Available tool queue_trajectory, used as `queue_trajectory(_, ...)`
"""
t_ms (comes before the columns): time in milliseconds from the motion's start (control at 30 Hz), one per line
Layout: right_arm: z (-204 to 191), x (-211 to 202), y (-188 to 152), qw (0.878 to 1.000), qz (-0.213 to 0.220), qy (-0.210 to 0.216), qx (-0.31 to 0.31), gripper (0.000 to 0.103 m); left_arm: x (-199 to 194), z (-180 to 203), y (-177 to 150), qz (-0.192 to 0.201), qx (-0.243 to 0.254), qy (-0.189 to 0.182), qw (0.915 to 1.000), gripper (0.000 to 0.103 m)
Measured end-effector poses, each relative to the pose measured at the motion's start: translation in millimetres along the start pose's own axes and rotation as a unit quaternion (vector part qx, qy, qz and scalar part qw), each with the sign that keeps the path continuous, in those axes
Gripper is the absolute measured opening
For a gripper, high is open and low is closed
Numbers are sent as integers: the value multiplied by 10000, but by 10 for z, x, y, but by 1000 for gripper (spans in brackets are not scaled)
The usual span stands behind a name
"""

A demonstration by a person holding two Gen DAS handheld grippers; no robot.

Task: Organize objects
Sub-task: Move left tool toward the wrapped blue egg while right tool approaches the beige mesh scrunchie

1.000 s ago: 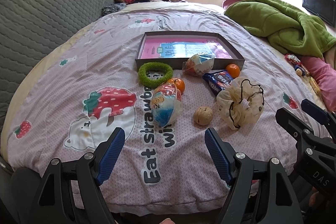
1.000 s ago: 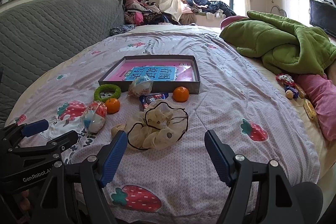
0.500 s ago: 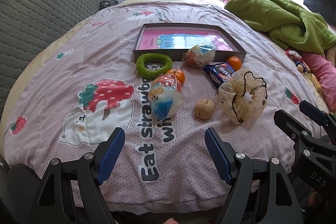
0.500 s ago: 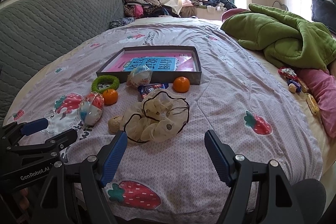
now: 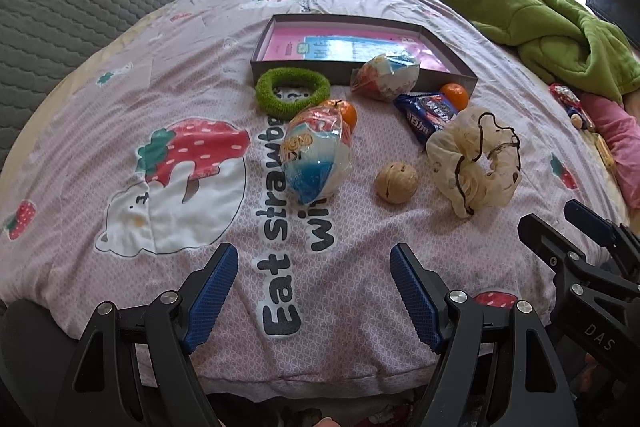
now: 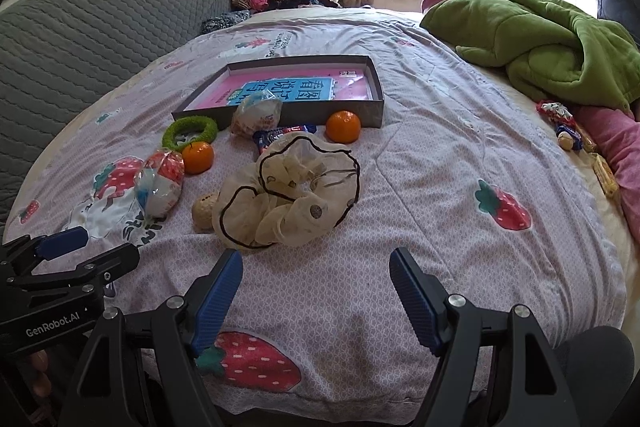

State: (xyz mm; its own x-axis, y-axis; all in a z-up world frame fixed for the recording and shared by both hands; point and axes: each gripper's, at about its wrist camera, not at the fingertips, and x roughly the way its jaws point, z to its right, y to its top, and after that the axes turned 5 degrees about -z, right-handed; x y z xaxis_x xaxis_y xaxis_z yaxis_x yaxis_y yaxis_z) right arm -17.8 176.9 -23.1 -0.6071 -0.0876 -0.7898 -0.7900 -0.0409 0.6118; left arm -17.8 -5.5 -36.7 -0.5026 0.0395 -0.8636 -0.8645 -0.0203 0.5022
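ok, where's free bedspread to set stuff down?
Free: right of the scrunchie toward the strawberry print, and near the bed edge ahead of both grippers. The box interior holds no loose items. Crowded: the cluster before the box.

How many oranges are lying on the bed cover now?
2. One orange lies beside the green ring; the other orange lies close against the front wall of the box. More could be hidden behind other items.

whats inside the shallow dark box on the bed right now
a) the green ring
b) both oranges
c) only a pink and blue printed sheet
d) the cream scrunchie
c: the box holds only the pink and blue sheet; the ring, scrunchie and both oranges lie on the bedspread outside it.
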Motion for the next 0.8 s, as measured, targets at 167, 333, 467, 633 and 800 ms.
queue_trajectory(167, 8, 33, -11, 10000, -47, -22, -6, 75, 60, -49, 0, -118, -114, -45, 9999, 79)
queue_trajectory(333, 16, 34, -6, 10000, -18, -50, 9, 75, 66, -80, 3, -84, -154, -93, 9998, 79)
queue_trajectory(467, 29, 29, 10, 10000, 49, -76, 12, 75, 58, -93, 26, 56, -150, -124, 9998, 79)
queue_trajectory(633, 61, 82, 43, 10000, 36, -58, 67, 75, 103, -108, 89, 146, -139, -110, 9997, 79)
queue_trajectory(800, 79, 157, 76, 9999, 12, -47, 120, 75, 191, -129, 151, 166, -153, -74, 9997, 79)
